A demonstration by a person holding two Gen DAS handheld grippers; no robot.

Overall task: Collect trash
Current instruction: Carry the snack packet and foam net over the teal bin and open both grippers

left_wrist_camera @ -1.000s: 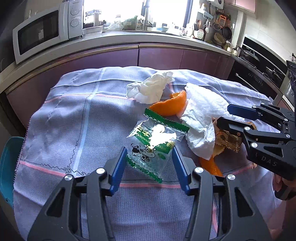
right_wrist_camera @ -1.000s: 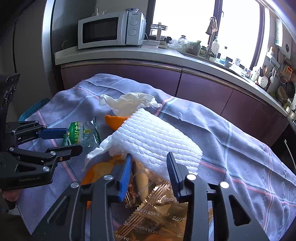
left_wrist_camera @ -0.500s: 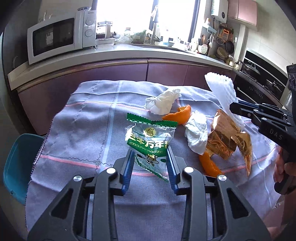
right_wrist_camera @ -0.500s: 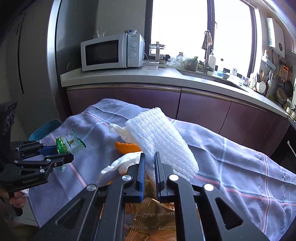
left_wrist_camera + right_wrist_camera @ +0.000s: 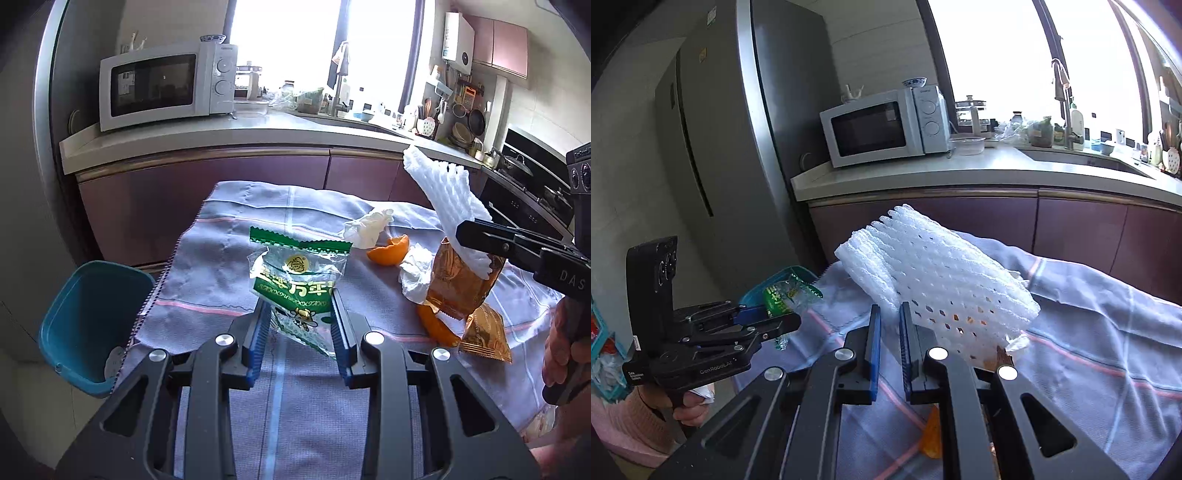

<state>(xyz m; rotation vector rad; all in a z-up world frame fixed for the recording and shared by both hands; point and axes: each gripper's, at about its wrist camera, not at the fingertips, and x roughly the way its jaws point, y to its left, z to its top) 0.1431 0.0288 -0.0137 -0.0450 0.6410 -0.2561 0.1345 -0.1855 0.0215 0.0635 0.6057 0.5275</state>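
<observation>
My left gripper (image 5: pixel 297 325) is shut on a clear and green snack wrapper (image 5: pixel 295 280) and holds it above the cloth-covered table (image 5: pixel 221 273). It also shows in the right wrist view (image 5: pixel 768 321). My right gripper (image 5: pixel 888 325) is shut on a white foam fruit net (image 5: pixel 934 273) together with a golden-brown wrapper (image 5: pixel 458 284), lifted off the table. The net also shows in the left wrist view (image 5: pixel 447 199). On the cloth lie a crumpled white tissue (image 5: pixel 367 229), orange peel pieces (image 5: pixel 389 251), another tissue (image 5: pixel 413 273) and a gold wrapper (image 5: pixel 484 332).
A teal bin (image 5: pixel 92 321) stands at the table's left edge, also in the right wrist view (image 5: pixel 764 288). Behind are a purple-fronted counter (image 5: pixel 207 155) with a microwave (image 5: pixel 166 85), a fridge (image 5: pixel 713 166) and a stove (image 5: pixel 532 192) at the right.
Both grippers have risen and pulled back with their loads. The right gripper closed on the foam net and golden wrapper and lifted them. The teal bin has come further into view at left.
</observation>
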